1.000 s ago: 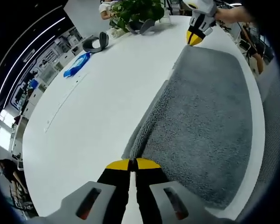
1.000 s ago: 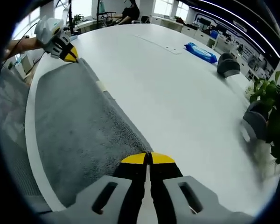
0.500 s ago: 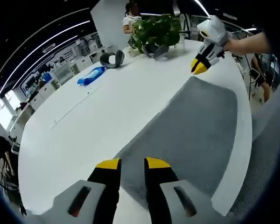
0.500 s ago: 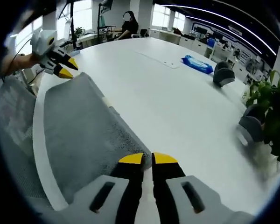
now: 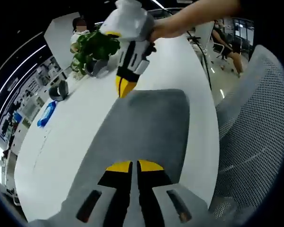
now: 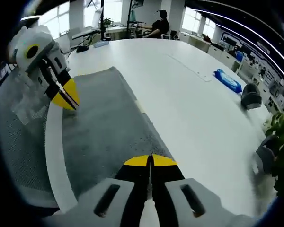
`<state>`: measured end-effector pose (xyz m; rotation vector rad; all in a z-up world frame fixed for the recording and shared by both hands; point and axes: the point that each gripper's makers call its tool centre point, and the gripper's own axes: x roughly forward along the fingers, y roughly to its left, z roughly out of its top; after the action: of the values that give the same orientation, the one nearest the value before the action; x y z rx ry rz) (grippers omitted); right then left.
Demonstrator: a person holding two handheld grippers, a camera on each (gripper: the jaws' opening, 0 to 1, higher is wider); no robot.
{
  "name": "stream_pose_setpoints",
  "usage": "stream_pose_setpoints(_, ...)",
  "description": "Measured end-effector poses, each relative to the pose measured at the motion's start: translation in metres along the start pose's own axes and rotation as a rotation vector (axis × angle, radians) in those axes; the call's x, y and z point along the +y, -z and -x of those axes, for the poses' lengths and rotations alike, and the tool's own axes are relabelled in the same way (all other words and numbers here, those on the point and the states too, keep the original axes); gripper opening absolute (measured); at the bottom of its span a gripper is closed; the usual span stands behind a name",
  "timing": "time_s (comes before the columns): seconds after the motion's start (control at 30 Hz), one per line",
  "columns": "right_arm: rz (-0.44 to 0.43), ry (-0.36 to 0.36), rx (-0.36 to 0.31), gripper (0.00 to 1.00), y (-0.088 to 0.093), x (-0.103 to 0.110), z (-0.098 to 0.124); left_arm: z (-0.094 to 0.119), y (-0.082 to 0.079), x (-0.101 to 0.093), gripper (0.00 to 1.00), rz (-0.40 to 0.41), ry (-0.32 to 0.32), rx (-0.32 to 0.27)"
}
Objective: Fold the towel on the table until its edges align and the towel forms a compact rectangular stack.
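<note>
The grey towel [image 5: 146, 123] lies flat on the white table [image 5: 85, 132], close to the edge by the chair. My left gripper [image 5: 135, 166] hovers over one end of it, jaws shut with nothing between them. In the same view my right gripper [image 5: 125, 88] comes down from above at the towel's far end, tips together and holding nothing. In the right gripper view, my right gripper [image 6: 150, 161] is shut above the towel [image 6: 104, 123]. My left gripper [image 6: 66, 98] hangs over the towel's table-edge side.
A mesh chair [image 5: 255, 137] stands just past the table edge. A potted plant [image 5: 92, 47], dark curved objects [image 6: 250, 97] and a blue packet [image 6: 229, 80] sit on the far side of the table. A person [image 6: 160, 23] sits at a desk far behind.
Both grippers let go of the towel's edge, opened briefly and shut again. They have lifted and swung toward each other over the towel, which now lies flat.
</note>
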<state>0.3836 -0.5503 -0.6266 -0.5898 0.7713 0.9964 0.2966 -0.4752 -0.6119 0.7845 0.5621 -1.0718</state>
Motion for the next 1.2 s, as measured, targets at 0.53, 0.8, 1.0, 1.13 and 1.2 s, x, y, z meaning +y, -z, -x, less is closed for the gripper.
stream_pose_setpoints(0.53, 0.449, -0.22, 0.13, 0.0, -0.007, 0.075, -0.038, -0.044, -0.004, -0.041, 0.01, -0.092, 0.022, 0.063)
stream_pose_setpoints(0.8, 0.439, -0.184, 0.155, 0.0, -0.006, 0.073, -0.038, -0.038, 0.0, -0.046, 0.01, -0.362, 0.003, 0.164)
stream_pose_setpoints(1.0, 0.296, -0.171, 0.173, 0.0, -0.002, 0.074, -0.035, -0.033, 0.006, -0.046, 0.01, -0.361, 0.0, 0.188)
stream_pose_setpoints(1.13, 0.266, -0.18, 0.176, 0.0, 0.001, 0.078, -0.033, -0.026, 0.017, -0.044, 0.01, -0.306, -0.003, 0.194)
stream_pose_setpoints(1.2, 0.246, -0.19, 0.176, 0.0, 0.004, 0.083, -0.03, -0.021, 0.022, -0.045, 0.01, -0.302, -0.002, 0.194)
